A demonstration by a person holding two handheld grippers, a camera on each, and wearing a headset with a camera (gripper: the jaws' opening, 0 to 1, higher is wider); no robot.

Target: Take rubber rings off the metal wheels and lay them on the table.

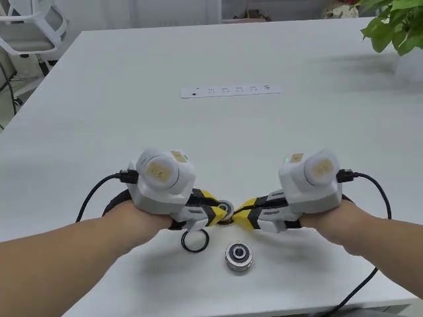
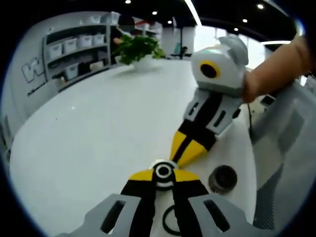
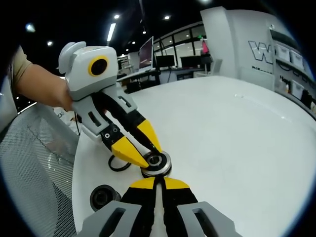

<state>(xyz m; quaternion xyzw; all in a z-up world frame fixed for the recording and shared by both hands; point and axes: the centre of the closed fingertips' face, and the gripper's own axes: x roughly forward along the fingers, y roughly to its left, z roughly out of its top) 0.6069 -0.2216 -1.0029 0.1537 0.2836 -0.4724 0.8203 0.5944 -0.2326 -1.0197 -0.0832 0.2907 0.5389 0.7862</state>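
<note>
— Well, start at the left: what hems things in there?

— Far left, a white office chair (image 1: pixel 32 28) stands off the corner of the broad white table (image 1: pixel 198 145), well apart from the work. The left gripper (image 1: pixel 218 212) comes in low from that side, with a black cable (image 1: pixel 92 195) looping back from it toward the near edge.

— And its fingers?

— They pinch a small round metal wheel (image 1: pixel 226 210), which is lifted just off the tabletop between the two tools. In the left gripper view the wheel sits right between the yellow tips.

— What lies under it?

— A thin black rubber ring (image 1: pixel 195 240) lies flat on the table, just below the left gripper. To its right a second metal wheel (image 1: pixel 238 256) rests on its face, apart from the ring and close to the near table edge.

— The right side?

— The right gripper (image 1: pixel 240 215) points inward, its tips meeting the held wheel's rim. Its fingers are pressed together; whether they nip any rubber, I cannot tell.

— Room to move?

— Little toward the person, since the edge is near. Beyond the grippers the top is bare as far as a white power strip (image 1: pixel 231 90), and a green leafy plant (image 1: pixel 395 26) overhangs the far right corner.
</note>
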